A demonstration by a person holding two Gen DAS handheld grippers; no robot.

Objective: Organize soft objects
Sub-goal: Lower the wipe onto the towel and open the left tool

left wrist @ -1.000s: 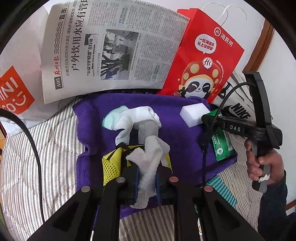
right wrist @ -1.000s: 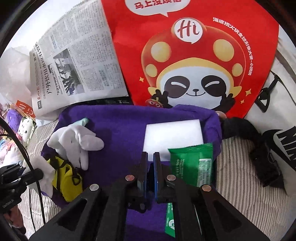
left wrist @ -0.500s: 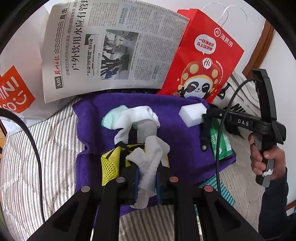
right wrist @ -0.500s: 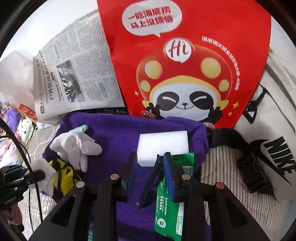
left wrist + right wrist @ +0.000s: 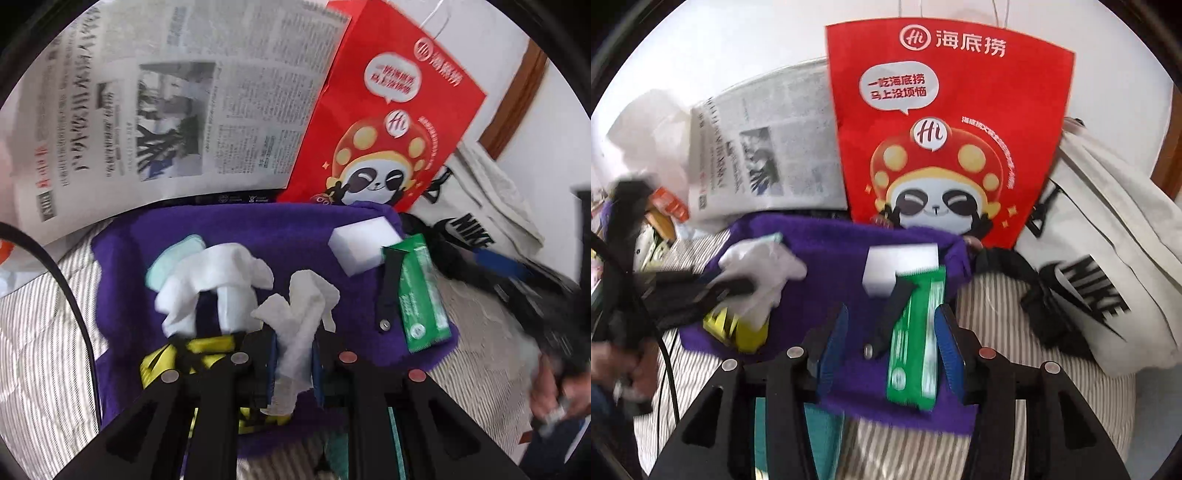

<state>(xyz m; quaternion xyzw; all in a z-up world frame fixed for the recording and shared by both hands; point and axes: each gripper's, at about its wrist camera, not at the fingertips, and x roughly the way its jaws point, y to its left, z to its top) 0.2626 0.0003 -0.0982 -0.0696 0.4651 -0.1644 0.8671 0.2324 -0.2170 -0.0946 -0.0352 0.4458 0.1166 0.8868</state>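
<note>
Two hand-held grippers over a purple towel (image 5: 827, 254) on the striped bed. Left hand-held gripper (image 5: 293, 363): clenched on a white cloth (image 5: 301, 314). Right hand-held gripper (image 5: 890, 345): jaws spread, straddling a green packet (image 5: 916, 343) and black strap (image 5: 892, 310). White sponge (image 5: 897, 264) beyond, white glove (image 5: 761, 269) left.

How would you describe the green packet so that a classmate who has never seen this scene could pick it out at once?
Find the purple towel spread on the striped bedding, below the red panda bag. At the towel's right edge, just in front of the white sponge block, lies the green packet. It is the only green, flat, printed wrapper there, with a black strap beside it.
</note>
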